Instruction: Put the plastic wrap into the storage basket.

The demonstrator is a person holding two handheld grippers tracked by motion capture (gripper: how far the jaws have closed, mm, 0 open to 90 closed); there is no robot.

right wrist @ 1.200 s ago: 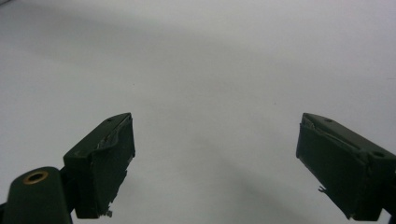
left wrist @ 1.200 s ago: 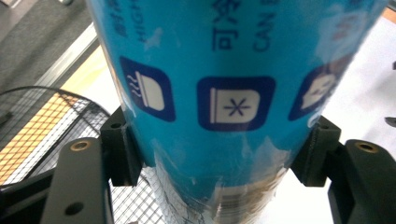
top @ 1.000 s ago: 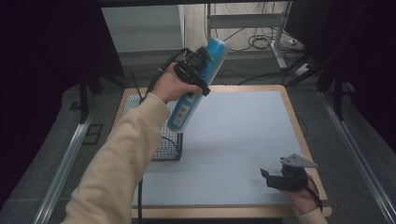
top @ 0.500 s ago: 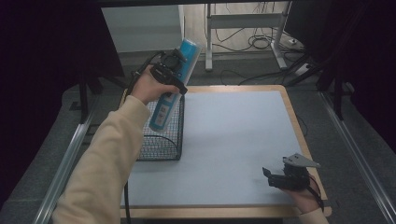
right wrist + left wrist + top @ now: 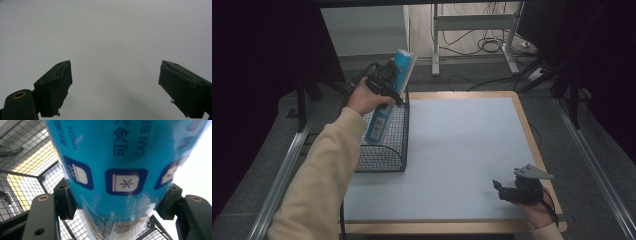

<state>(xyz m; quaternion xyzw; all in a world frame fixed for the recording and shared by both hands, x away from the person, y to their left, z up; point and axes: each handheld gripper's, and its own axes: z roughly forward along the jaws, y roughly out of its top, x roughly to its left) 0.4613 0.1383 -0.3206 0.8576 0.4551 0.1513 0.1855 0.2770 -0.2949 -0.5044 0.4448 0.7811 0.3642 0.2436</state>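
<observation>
The left gripper (image 5: 384, 85) has its two jaws clamped on a tall blue tube (image 5: 388, 95), one pad on either side of it. The tube leans, its lower end down inside the black wire basket (image 5: 382, 155) below the fingers, its top rising above them. The right gripper (image 5: 518, 189) rests low over the grey table top (image 5: 457, 145), fingers (image 5: 53, 87) spread wide apart, nothing between them
</observation>
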